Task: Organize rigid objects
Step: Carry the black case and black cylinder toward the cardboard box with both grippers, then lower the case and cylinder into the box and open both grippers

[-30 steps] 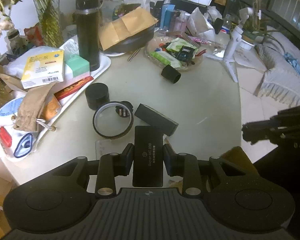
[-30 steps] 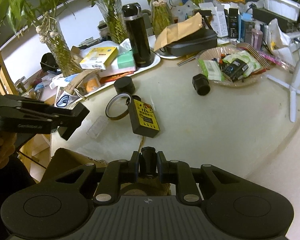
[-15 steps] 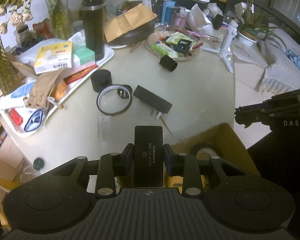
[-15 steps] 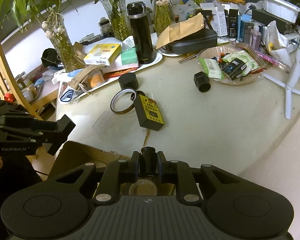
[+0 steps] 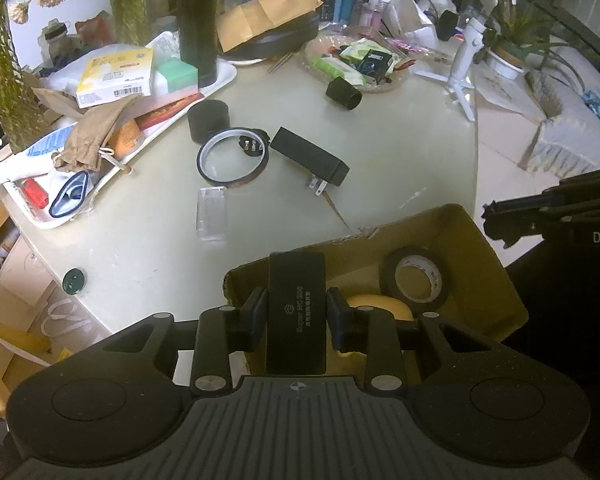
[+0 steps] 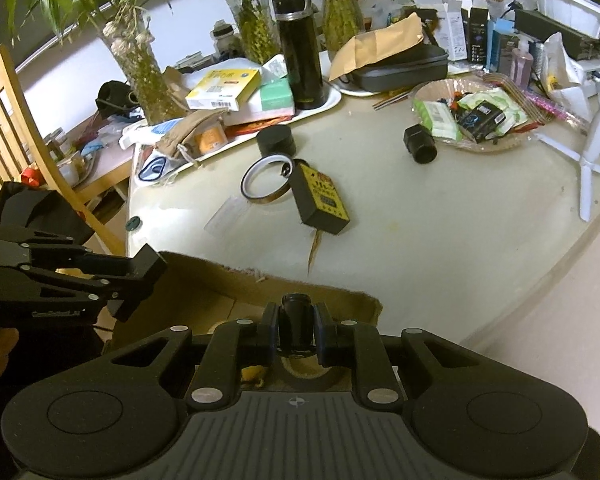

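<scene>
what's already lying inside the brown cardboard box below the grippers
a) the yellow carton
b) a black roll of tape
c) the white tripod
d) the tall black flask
b, the black roll of tape lies inside the brown cardboard box, next to something yellow.

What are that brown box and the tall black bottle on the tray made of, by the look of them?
Brown box: looks like cardboard, matte, with a torn, ragged rim. Tall black bottle: probably coated metal, glossy, with a silvery band below its cap.
</scene>
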The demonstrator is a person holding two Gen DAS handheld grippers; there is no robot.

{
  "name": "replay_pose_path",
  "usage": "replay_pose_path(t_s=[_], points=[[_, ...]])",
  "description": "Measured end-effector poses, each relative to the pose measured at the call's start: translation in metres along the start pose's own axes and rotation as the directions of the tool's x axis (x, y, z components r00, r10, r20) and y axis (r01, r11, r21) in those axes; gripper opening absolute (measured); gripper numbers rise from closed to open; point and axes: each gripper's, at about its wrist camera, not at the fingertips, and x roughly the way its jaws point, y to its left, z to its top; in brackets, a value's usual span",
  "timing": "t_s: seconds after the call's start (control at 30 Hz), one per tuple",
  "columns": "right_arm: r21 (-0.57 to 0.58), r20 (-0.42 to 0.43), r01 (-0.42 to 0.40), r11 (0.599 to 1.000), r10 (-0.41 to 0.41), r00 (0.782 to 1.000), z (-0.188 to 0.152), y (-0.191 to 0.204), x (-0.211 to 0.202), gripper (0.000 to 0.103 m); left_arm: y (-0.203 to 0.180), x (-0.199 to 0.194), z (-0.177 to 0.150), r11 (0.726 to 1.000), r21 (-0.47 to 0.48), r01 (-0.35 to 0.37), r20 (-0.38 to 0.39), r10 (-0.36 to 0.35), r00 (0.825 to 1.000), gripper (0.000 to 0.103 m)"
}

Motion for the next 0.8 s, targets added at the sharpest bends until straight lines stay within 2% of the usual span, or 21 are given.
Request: replay_pose_path(t_s=[0.03,0.1,0.4,0.8], points=[[0.003,-0.004,-0.004,1.000,0.004,1.000,-0.001,0.000,0.001,0.021,0.000,0.000,-0.001,1.000,0.003,-0.012,-0.005,0.012,1.000,0.045],[0.010,-0.011,-0.009,1.000,0.010,1.000,-0.002,0.000,0.001,0.021,0.001,-0.003,-0.004,1.000,0.005,-0.019,0.001,0.019,1.000,0.053],[0.015,-0.020,-0.017,1.000,0.017,1.000,-0.005,-0.001,0.004,0.021,0.006,-0.020,-0.016,0.998,-0.057,0.008,0.045,-0.005,0.999,0.054],[0.017,-0.037,-0.024,1.000,0.024,0.999,-0.007,0.001,0.013,0.021,0.001,-0.025,-0.024,0.999,-0.039,-0.010,0.063,0.012,0.998,0.054]])
